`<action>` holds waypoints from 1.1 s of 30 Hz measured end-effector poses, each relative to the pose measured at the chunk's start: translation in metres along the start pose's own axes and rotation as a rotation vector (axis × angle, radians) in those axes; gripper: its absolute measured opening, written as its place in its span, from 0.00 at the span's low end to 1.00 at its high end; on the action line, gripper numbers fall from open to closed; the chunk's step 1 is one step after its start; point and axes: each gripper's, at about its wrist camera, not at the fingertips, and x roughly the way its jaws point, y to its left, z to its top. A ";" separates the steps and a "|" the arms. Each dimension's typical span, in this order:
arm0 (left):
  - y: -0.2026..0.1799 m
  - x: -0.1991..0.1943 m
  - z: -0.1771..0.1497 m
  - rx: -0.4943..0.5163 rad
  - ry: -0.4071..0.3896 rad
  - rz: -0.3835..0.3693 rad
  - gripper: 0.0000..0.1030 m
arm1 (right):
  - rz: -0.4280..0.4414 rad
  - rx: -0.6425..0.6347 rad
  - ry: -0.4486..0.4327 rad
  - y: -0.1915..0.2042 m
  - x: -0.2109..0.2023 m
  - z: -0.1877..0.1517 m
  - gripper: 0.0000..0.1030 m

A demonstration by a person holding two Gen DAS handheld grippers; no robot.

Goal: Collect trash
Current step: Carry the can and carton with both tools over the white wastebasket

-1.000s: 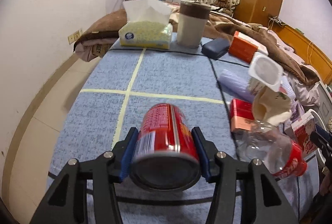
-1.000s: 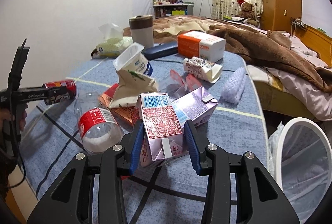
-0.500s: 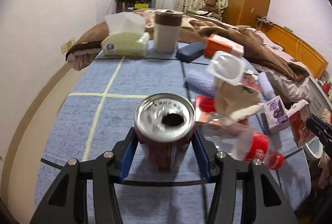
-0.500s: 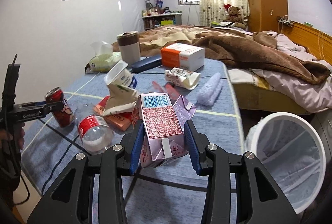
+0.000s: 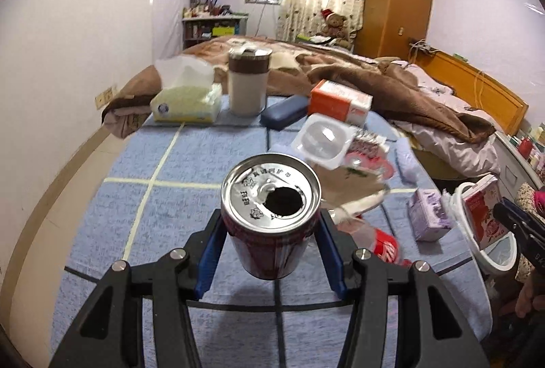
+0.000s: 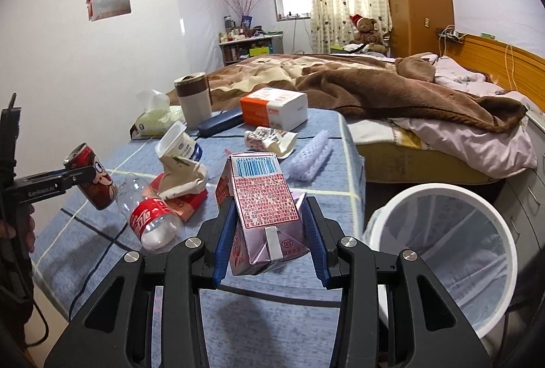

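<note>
My left gripper is shut on a red soda can, held upright above the blue table, its opened top facing the camera. The can also shows in the right wrist view. My right gripper is shut on a pink milk carton, lifted above the table's near right corner. A white trash bin with a clear liner stands just right of the carton, beside the table. More trash lies on the table: a clear plastic bottle, a yogurt cup, a crumpled paper bag.
At the table's far end stand a tissue pack, a brown-banded tumbler, a dark case and an orange-white box. A purple carton lies near the table's right edge. A bed with a brown blanket lies beyond.
The left gripper has lifted the can and turned it from lying flat to upright. The right gripper has lifted the carton and carried it toward the bin, which now shows larger.
</note>
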 end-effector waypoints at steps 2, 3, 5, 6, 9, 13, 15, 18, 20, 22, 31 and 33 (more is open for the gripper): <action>-0.007 -0.007 0.003 0.011 -0.020 -0.009 0.53 | -0.005 0.008 -0.009 -0.005 -0.004 0.001 0.40; -0.013 -0.010 0.004 0.018 -0.028 -0.017 0.53 | -0.012 0.011 -0.016 -0.008 -0.007 0.001 0.40; -0.021 -0.014 0.008 0.026 -0.042 -0.034 0.53 | -0.019 0.019 -0.025 -0.013 -0.011 0.002 0.40; -0.026 -0.015 0.010 0.032 -0.044 -0.042 0.53 | -0.026 0.023 -0.031 -0.016 -0.014 0.003 0.40; -0.040 -0.018 0.012 0.048 -0.054 -0.064 0.53 | -0.042 0.036 -0.043 -0.026 -0.020 0.004 0.40; -0.066 -0.019 0.017 0.074 -0.061 -0.102 0.53 | -0.071 0.053 -0.054 -0.041 -0.027 0.003 0.40; -0.080 -0.018 0.020 0.083 -0.063 -0.136 0.53 | -0.085 0.065 -0.054 -0.049 -0.028 0.005 0.40; -0.106 -0.013 0.023 0.105 -0.062 -0.184 0.53 | -0.112 0.086 -0.057 -0.064 -0.032 0.005 0.40; -0.124 -0.007 0.024 0.121 -0.051 -0.218 0.53 | -0.127 0.096 -0.057 -0.071 -0.034 0.004 0.40; -0.147 -0.003 0.024 0.148 -0.044 -0.259 0.53 | -0.146 0.109 -0.053 -0.082 -0.036 0.003 0.40; -0.240 0.017 0.018 0.262 0.000 -0.384 0.53 | -0.239 0.160 -0.017 -0.127 -0.040 -0.007 0.40; -0.255 0.022 0.015 0.278 0.020 -0.410 0.53 | -0.252 0.168 -0.007 -0.135 -0.040 -0.010 0.40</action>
